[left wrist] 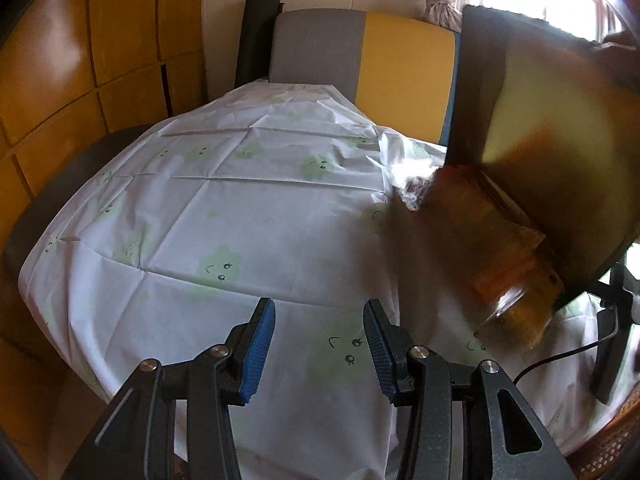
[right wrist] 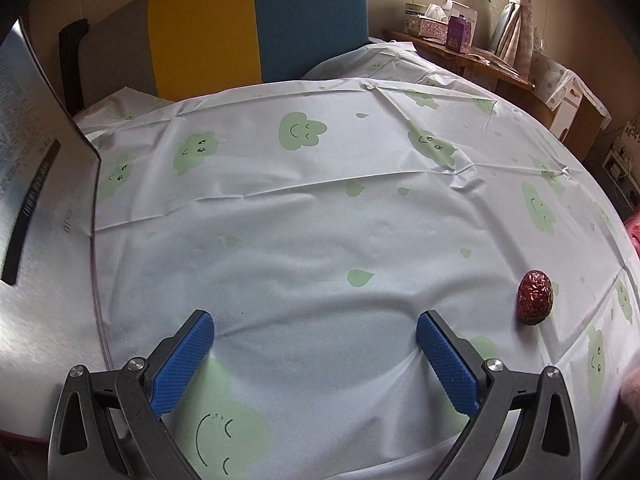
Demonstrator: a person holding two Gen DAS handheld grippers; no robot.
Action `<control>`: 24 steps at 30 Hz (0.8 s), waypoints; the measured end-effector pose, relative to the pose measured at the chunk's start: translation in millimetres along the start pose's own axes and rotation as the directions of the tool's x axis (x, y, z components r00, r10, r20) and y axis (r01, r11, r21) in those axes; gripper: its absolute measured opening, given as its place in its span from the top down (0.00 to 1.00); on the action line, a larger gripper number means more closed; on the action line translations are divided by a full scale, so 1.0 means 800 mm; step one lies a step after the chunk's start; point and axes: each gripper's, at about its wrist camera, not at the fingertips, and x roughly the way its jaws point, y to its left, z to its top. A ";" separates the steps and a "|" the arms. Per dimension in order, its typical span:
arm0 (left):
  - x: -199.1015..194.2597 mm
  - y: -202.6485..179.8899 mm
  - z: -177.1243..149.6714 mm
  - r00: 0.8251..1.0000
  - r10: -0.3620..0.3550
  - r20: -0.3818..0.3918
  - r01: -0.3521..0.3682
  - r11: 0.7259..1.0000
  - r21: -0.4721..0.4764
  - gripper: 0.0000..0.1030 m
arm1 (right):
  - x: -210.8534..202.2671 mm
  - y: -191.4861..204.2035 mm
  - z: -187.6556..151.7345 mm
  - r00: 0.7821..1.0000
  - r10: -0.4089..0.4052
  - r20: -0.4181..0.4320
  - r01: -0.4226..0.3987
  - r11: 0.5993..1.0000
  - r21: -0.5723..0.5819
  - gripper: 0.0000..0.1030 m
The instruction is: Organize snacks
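Left gripper (left wrist: 320, 312) jaws apart, nothing between the ribbed blue pads (left wrist: 260, 350). Right gripper (right wrist: 316, 334) wide open, empty too. Date (right wrist: 535, 297) lies on the tablecloth (right wrist: 320, 220) right of the right gripper, clear of it: wrinkled, glossy dark red, oval, long axis roughly toward and away from the camera. Cloth is thin creased plastic with green cloud faces. Left view: blurred box (left wrist: 552, 152) over amber snack packs (left wrist: 492, 256), contents unreadable, cut off at right.

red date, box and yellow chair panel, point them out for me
red date (right wrist: 535, 297): right wrist view, middle of its wrinkled skin.
box (right wrist: 28, 168): right wrist view, printed side wall.
yellow chair panel (left wrist: 404, 68): left wrist view, middle of the backrest.
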 end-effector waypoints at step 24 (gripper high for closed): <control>-0.014 0.015 0.003 0.998 0.036 0.044 -0.036 0.999 -0.022 0.54 | 0.001 -0.001 0.000 1.000 -0.001 0.002 0.001 1.000 -0.001 0.00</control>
